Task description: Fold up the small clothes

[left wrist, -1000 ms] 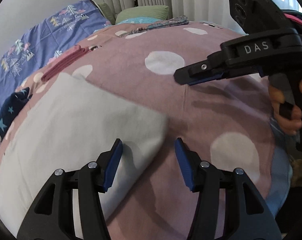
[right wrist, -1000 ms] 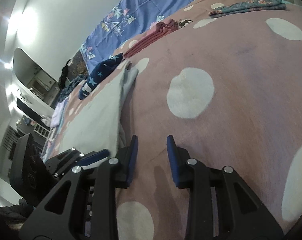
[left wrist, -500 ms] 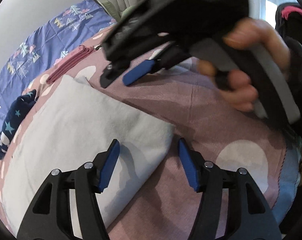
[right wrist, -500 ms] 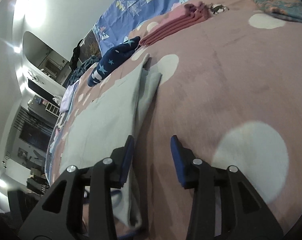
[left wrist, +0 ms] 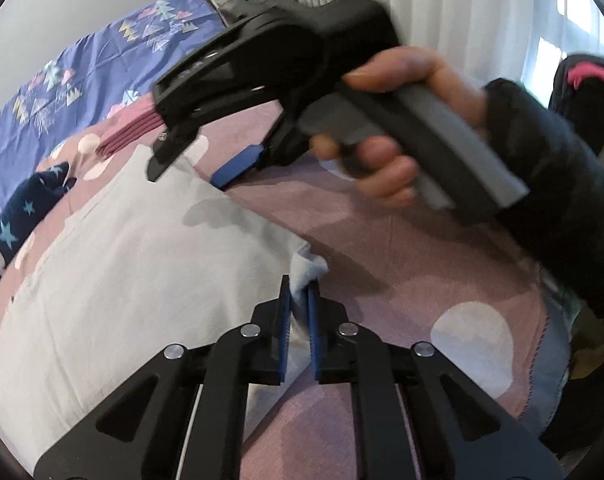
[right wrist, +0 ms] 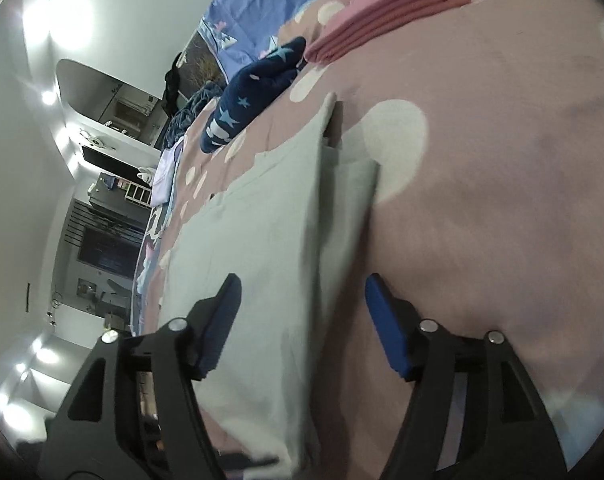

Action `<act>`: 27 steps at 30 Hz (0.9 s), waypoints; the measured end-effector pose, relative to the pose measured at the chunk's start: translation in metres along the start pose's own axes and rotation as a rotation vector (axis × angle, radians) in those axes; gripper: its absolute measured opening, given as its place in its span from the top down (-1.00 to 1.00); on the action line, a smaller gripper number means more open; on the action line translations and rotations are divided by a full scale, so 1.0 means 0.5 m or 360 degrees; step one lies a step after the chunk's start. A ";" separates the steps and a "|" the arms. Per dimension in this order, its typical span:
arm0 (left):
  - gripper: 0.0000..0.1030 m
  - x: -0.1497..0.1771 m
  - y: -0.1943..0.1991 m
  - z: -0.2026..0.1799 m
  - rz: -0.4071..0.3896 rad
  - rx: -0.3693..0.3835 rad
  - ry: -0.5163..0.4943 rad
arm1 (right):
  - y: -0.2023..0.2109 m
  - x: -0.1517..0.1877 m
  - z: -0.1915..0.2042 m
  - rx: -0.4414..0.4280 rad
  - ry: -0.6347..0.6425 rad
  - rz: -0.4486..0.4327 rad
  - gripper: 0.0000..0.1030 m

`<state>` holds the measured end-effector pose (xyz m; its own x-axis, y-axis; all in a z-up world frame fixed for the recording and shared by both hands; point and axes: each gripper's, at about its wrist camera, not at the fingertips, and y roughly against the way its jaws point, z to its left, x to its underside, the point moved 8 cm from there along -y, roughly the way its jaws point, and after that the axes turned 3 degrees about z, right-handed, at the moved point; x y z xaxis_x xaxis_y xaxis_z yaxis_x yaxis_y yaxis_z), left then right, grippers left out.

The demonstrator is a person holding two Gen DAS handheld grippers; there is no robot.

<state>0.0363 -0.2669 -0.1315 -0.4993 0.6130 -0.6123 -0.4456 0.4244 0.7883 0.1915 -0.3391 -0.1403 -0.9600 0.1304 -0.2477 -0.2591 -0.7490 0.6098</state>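
Observation:
A pale grey garment (left wrist: 134, 264) lies flat on the pink dotted bedspread (left wrist: 442, 280). My left gripper (left wrist: 298, 300) is shut on the garment's near right corner, which bunches up between the blue pads. In the left wrist view my right gripper (left wrist: 190, 178) hovers open over the garment's far right edge, held by a hand. In the right wrist view the right gripper (right wrist: 302, 292) is open and straddles the folded edge of the garment (right wrist: 270, 248).
A folded pink stack (right wrist: 386, 20) and a navy star-patterned garment (right wrist: 254, 88) lie beyond the grey garment. A blue patterned sheet (left wrist: 82, 72) covers the far side. The bed's edge is at right, with curtains (left wrist: 442, 8) behind.
My left gripper has closed on the garment's corner. My right gripper has swung left across the bed to the garment's far edge and opened wider.

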 end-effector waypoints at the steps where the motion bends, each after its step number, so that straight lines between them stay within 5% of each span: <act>1: 0.92 0.000 0.000 -0.001 -0.0002 0.0021 0.0012 | -0.013 -0.013 0.001 0.0017 -0.0007 0.0007 -0.29; 3: 0.94 0.002 0.002 -0.010 -0.0002 0.0099 0.0027 | -0.027 -0.035 0.003 0.0080 0.0009 -0.0013 0.02; 4: 0.95 0.003 0.003 -0.015 -0.0005 0.0115 0.0019 | -0.032 -0.050 0.001 0.0152 0.0018 -0.0055 0.77; 5: 0.95 0.002 0.004 -0.020 -0.0011 0.0119 0.0001 | -0.033 -0.061 -0.004 0.0231 0.0024 -0.0088 0.86; 8: 0.98 -0.002 0.004 -0.031 -0.0025 0.0161 -0.0036 | 0.000 -0.076 0.037 0.0113 0.0074 -0.0209 0.88; 10: 0.98 -0.003 0.000 -0.034 -0.0023 0.0160 -0.0051 | 0.037 -0.076 0.074 0.0165 0.0229 -0.0315 0.88; 16: 0.98 0.004 -0.042 -0.048 0.0021 0.0203 -0.0031 | -0.016 -0.088 -0.013 0.0352 0.0169 -0.0222 0.88; 19: 0.98 0.004 -0.035 -0.065 0.0014 0.0252 -0.0072 | -0.013 -0.090 -0.026 0.0197 0.0072 -0.0263 0.88; 21: 1.00 0.007 -0.033 -0.081 0.0026 0.0316 -0.0098 | 0.015 -0.092 0.009 0.0155 0.0177 -0.0339 0.88; 23: 1.00 0.016 -0.045 -0.107 0.0064 0.0360 -0.0147 | 0.023 -0.109 0.019 0.0293 0.0258 -0.0424 0.85; 25: 1.00 0.017 -0.052 -0.119 0.0065 0.0338 -0.0171 | 0.036 -0.127 -0.026 0.0610 0.0207 -0.0488 0.77; 27: 1.00 0.012 -0.036 -0.119 0.0041 0.0376 -0.0144 | 0.042 -0.119 -0.060 0.0582 0.0093 -0.0463 0.77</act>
<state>-0.0030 -0.3106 -0.1532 -0.4347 0.6782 -0.5925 -0.2422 0.5456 0.8023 0.2465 -0.3818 -0.1353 -0.8373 0.2561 -0.4830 -0.5467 -0.4075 0.7315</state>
